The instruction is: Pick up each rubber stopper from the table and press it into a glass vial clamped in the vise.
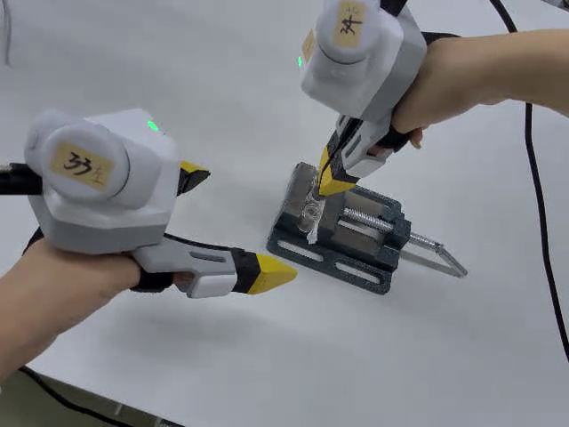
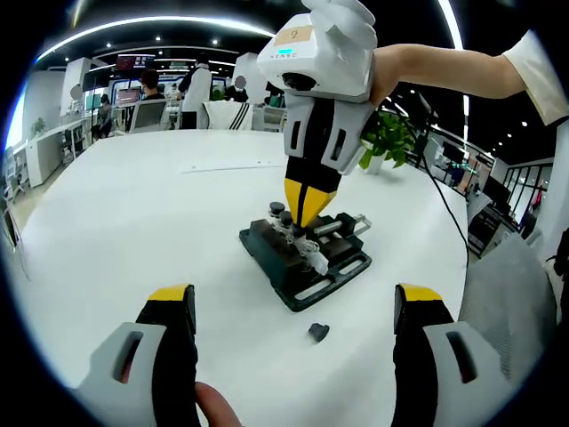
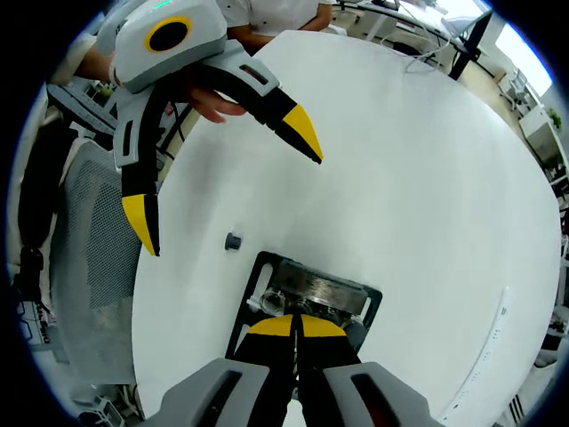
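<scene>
A dark metal vise (image 1: 356, 260) stands on the white table and clamps several small glass vials (image 1: 311, 213). My right gripper (image 1: 333, 182) points straight down with its yellow tips shut, right over the vials. Whether a stopper sits between the tips is hidden. In the left gripper view two vials (image 2: 283, 213) at the vise's (image 2: 331, 274) far end carry dark stoppers, behind the right gripper (image 2: 307, 203). One loose grey rubber stopper (image 2: 318, 332) lies on the table in front of the vise. My left gripper (image 2: 293, 297) hovers open and empty short of that stopper.
The vise's screw handle (image 1: 440, 253) sticks out to the right. A black cable (image 1: 542, 267) runs down the table's right side. In the right gripper view the loose stopper (image 3: 233, 241) lies between the vise (image 3: 258, 277) and the open left gripper (image 3: 222, 178). Office chairs and people stand beyond the table.
</scene>
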Available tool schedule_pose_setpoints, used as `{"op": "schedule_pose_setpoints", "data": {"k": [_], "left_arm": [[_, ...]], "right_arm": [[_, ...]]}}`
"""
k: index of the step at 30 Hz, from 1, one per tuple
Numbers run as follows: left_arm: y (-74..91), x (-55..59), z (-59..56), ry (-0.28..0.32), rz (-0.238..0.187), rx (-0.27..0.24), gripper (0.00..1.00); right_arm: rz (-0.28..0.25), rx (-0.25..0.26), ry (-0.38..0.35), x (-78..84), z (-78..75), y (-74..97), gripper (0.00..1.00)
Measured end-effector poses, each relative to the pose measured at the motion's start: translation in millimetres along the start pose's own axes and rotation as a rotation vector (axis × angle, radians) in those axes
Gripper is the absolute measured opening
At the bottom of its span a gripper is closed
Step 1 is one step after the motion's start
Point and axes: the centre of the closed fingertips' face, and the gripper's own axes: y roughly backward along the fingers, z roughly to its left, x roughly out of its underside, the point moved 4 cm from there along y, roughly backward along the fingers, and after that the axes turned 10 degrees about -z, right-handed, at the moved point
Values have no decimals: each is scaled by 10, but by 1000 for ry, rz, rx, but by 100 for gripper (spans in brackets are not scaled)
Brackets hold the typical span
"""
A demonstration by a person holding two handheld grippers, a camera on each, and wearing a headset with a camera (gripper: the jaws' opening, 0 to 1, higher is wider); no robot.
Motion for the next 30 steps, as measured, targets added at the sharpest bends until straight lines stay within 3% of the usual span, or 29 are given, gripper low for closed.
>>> {"op": "schedule_pose_setpoints", "data": {"k": [6,12,22,30], "left_arm": [[-12,15,-12,15,-1,-3,91],[-18,66,-13,28,7,-7,91],[-65,0,-35,24,-5,-7,91],[-79,-65,-74,12,-11,-1,91]], "right_arm": [[7,-6,-22,12,-30,-19,0],[17,-10,-7,10,45,-17,0],[31,1,-4,17,71,-3,0],[37,11,-36,24,-14,-20,0]]}}
